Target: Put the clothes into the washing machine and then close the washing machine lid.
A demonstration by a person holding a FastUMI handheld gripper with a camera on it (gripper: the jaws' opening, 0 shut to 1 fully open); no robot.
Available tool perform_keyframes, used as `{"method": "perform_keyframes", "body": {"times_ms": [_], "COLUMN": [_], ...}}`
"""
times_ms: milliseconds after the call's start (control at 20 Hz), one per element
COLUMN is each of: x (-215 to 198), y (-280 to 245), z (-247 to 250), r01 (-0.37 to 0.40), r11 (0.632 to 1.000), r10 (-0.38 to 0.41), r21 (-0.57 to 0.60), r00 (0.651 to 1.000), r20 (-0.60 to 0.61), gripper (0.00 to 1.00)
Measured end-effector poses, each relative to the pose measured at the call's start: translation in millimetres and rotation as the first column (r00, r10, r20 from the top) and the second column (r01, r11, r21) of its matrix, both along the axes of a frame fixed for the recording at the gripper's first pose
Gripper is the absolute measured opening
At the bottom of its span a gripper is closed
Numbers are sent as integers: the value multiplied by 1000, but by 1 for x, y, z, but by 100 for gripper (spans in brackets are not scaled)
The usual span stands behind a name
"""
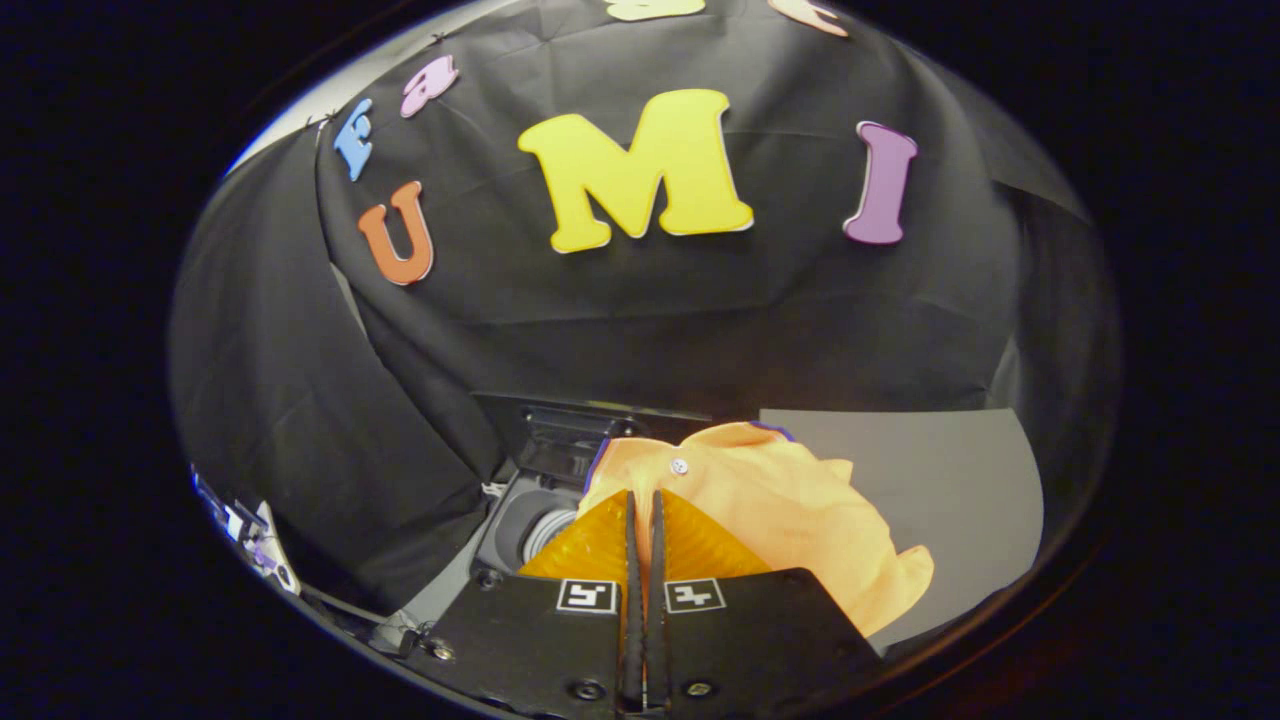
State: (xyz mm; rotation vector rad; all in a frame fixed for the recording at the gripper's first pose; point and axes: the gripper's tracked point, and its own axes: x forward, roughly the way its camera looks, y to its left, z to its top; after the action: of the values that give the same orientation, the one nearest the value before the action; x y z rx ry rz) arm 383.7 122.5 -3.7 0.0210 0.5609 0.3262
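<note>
An orange garment (790,510) with a small button hangs from my gripper (643,505), which is shut on its fabric, the two fingers almost touching with cloth pinched between them. The cloth spreads ahead of the fingers and droops to their right. Just beyond and left of the fingers is the washing machine (545,450), dark, with its lid raised at the back. Its round drum opening (535,525) shows beside the left finger, partly hidden by the garment.
A grey tabletop (930,470) lies to the right of the machine, behind the hanging cloth. Black booth cloth drapes closely behind and to the left of the machine. Some small gear and cables (250,540) sit low on the far left.
</note>
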Motion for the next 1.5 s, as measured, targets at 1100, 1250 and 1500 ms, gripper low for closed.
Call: {"method": "perform_keyframes", "body": {"times_ms": [1100,1250,1500], "x": [28,33,41], "y": [133,135,137], "z": [-72,-97,-148], "r01": [-154,-152,-138], "r11": [987,987,987], "r10": [145,139,113], "r21": [-50,-58,-80], "r00": [979,973,959], "r20": [-143,-184,-260], "gripper": [4,4,5]}}
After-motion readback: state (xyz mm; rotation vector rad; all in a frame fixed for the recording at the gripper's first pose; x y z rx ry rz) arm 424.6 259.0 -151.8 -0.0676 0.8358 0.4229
